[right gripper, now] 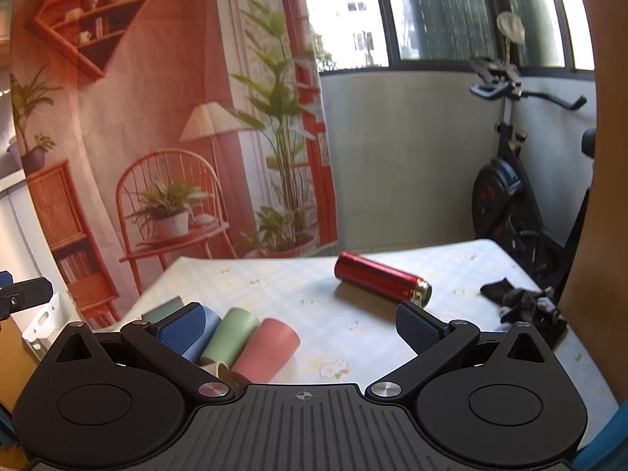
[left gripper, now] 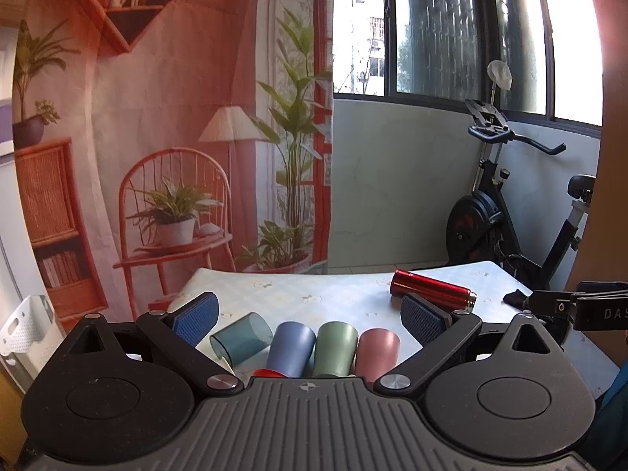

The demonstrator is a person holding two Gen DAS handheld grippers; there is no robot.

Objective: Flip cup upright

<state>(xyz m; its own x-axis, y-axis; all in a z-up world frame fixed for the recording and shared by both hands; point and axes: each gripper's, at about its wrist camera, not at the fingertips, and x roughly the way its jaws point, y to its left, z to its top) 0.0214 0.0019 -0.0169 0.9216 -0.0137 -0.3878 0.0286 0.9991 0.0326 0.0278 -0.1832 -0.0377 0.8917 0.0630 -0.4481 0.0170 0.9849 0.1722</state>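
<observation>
Several cups lie on their sides in a row on the table: a teal translucent cup [left gripper: 241,337], a blue cup [left gripper: 292,347], a green cup [left gripper: 335,347] and a pink cup [left gripper: 376,351]. My left gripper [left gripper: 310,316] is open and empty, just above and behind them. In the right wrist view the green cup [right gripper: 229,337] and pink cup [right gripper: 267,347] lie left of centre; the blue cup [right gripper: 204,333] is partly hidden by the left finger. My right gripper [right gripper: 300,324] is open and empty, to the right of the cups.
A red metal flask [left gripper: 431,288] [right gripper: 382,278] lies on its side further back on the flowered tablecloth [right gripper: 353,314]. A black cloth and clamp [right gripper: 522,302] sit at the right edge. A white basket [left gripper: 27,322] stands left of the table; an exercise bike [left gripper: 510,212] stands behind.
</observation>
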